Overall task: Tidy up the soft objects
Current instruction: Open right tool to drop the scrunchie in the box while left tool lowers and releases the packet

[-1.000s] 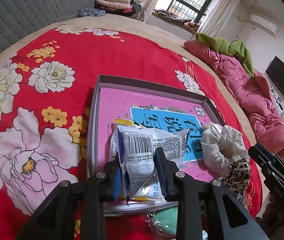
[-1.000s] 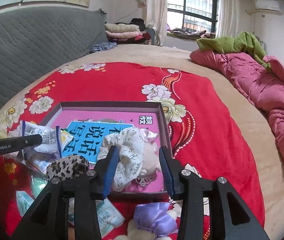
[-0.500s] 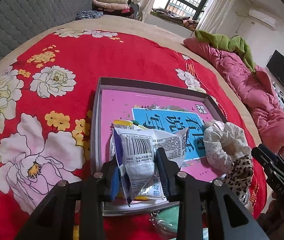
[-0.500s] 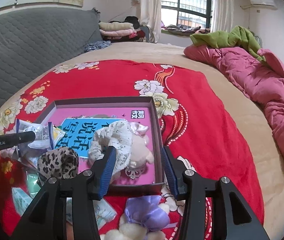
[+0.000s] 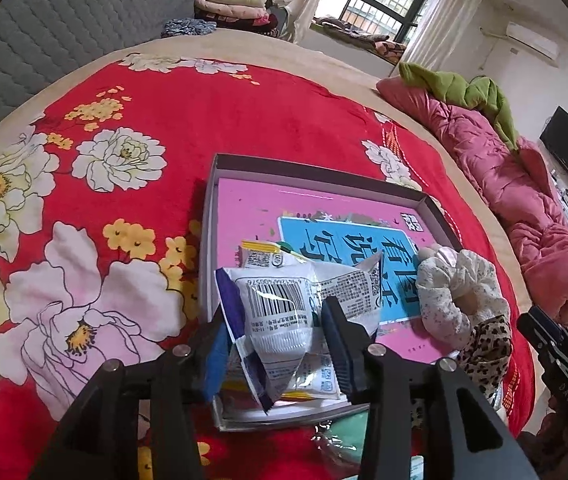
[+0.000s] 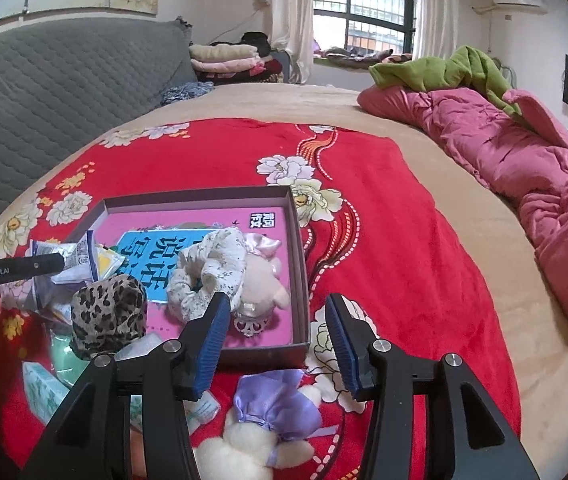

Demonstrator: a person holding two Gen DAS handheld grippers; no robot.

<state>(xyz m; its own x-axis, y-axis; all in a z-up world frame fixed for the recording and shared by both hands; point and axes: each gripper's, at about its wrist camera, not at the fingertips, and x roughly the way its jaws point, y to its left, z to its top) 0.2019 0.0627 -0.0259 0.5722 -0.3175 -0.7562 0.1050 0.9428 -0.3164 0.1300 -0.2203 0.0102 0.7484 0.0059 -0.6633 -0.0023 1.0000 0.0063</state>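
Note:
A shallow grey box [image 5: 312, 172] with a pink and blue book in its bottom lies on the red flowered blanket. My left gripper [image 5: 273, 306] is at the box's near left corner and its jaws are opening. A white barcoded snack packet [image 5: 271, 320] stands between them on other packets, and the pads look just off it. In the box's right half lie a white floral scrunchie [image 6: 207, 268] and a pink plush toy [image 6: 259, 276]. My right gripper [image 6: 277, 298] hovers open and empty over the box's near right corner. A leopard scrunchie [image 6: 107, 312] sits at the near rim.
A plush toy in a purple dress [image 6: 271, 408] lies on the blanket just under my right gripper. Pale green packets [image 6: 39, 392] lie in front of the box on the left. A pink quilt [image 6: 524, 168] and a green blanket [image 6: 444, 68] are heaped along the bed's right side.
The left jaws have spread wider around the white packet. The right gripper has drawn back from the floral scrunchie, which stays in the box, and its jaws have widened.

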